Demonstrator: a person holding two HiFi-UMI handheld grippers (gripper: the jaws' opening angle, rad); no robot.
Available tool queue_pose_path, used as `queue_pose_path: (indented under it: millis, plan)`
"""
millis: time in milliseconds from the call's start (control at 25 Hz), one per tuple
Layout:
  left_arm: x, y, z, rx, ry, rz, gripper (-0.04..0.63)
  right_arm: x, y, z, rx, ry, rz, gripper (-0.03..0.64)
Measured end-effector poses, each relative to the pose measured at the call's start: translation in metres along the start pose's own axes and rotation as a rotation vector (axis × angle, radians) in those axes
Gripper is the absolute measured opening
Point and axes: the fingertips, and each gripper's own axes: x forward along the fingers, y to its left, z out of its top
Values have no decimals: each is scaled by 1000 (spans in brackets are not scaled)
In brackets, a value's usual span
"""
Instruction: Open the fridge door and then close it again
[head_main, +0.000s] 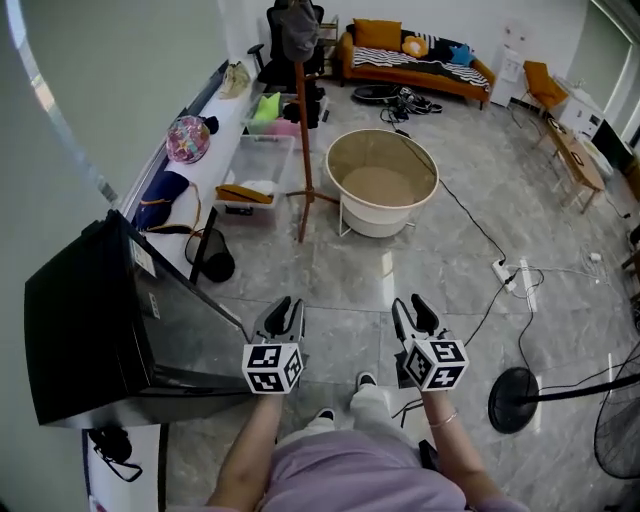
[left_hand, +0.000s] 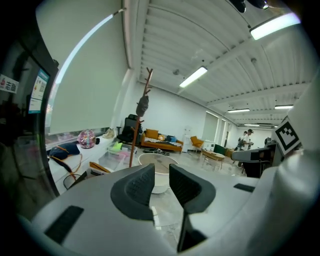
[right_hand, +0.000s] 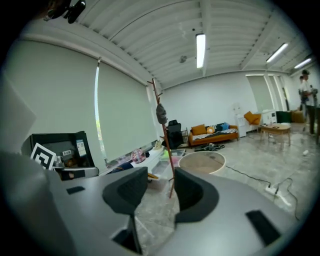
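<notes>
The black fridge (head_main: 88, 335) stands at the left of the head view, its glossy door (head_main: 190, 320) facing the person. As far as that view shows, the door lies flush with the cabinet, though its far edge is too dark to be sure. Beyond it on the tiled floor are a round tub (head_main: 382, 185) and a wooden coat stand (head_main: 302, 150), well clear of the door's swing. A cable (head_main: 470, 215) runs across the floor on the right. The left gripper (head_main: 286, 306) hangs just beside the door's near corner without touching it, jaws parted with only floor between them. The right gripper (head_main: 412, 306) is further off, its jaws likewise apart and empty. No handle shows, so the likely trouble is the grasp: the pads may slide off the smooth door edge, or close on nothing. A hard sideways pull could shift the whole fridge instead of freeing the door. The door may also swing into the person's legs, which stand close in front.
</notes>
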Motion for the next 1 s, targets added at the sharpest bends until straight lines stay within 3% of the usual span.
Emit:
queue_pose_path:
  millis: [440,720,1000]
  plan:
    - [-31,50,7,-105,-84,425,84,113,48,22,-125,106,426,158]
    - [-97,68,-2,-140,-127,708,77,134,134,13,-200,162,730,158]
    - [-185,82,-24,-188,-161,972,71,112,243,-18,-269,222,1027,156]
